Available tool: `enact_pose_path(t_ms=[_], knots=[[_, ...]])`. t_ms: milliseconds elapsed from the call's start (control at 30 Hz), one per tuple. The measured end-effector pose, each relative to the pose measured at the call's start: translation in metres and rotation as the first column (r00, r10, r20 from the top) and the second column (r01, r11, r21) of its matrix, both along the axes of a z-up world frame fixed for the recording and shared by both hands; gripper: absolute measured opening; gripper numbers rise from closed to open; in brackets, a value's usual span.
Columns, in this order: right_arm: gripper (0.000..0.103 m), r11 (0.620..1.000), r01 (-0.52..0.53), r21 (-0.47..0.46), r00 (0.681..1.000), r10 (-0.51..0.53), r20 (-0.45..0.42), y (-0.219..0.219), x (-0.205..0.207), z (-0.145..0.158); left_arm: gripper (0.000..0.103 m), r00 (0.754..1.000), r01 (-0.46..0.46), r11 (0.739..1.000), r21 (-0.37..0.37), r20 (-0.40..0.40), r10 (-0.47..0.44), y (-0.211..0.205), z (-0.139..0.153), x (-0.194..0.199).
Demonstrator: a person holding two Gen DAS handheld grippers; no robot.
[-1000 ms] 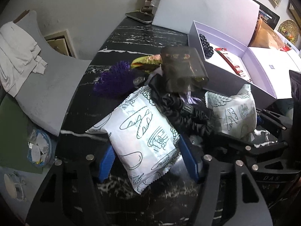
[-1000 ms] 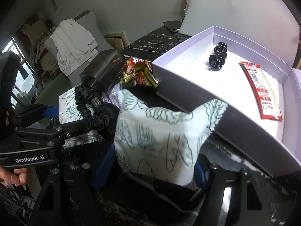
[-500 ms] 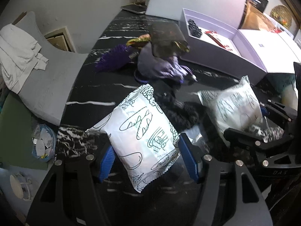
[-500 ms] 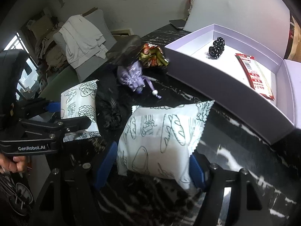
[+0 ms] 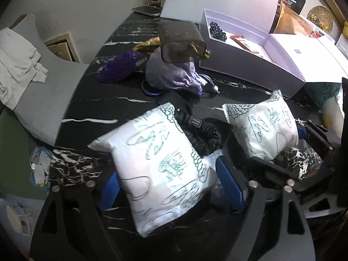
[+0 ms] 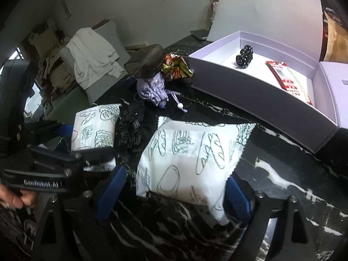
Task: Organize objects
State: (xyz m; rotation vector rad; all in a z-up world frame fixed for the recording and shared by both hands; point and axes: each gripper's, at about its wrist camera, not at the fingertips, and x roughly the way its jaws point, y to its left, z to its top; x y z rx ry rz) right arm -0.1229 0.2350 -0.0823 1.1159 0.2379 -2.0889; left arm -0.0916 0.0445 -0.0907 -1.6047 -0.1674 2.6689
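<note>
A: What sits between the left gripper's [image 5: 171,187] blue pads?
B: A white bread packet [image 5: 161,169], clamped. The right gripper [image 6: 174,189] pinches its own matching packet [image 6: 191,158].
A: And past them?
B: A black scrunchie [image 5: 206,137] lies between the two packets on the black marble table [image 5: 97,100]; farther off, a lilac drawstring pouch [image 6: 153,89], then the open white box [image 6: 261,91].

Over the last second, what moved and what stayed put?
Both grippers pulled back from the lavender box, each still clamped on its bread packet: left gripper, right gripper. The black scrunchie trailed along beside the left packet. Box contents and purple pouch stayed put.
</note>
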Motion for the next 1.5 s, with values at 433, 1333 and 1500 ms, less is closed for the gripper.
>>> enact_pose_path(t_ms=[433,1333,1500], knots=[[0.077,0.999,0.034,-0.001,0.999,-0.034,0.007,0.0,-0.006,-0.006,0.067,0.998,-0.007,0.999,0.032,-0.067,0.009,-0.006,-0.005,0.005],[0.063,0.996,0.065,-0.063,0.998,-0.067,-0.018,0.041,0.021,0.033,0.05,0.99,0.089,0.996,0.016,-0.115,-0.086,0.03,0.046,0.042],[0.063,0.993,0.103,-0.06,0.994,-0.105,-0.026,0.06,0.027,0.039,0.05,0.983,0.143,0.99,0.01,-0.12,-0.141,0.053,0.051,0.043]])
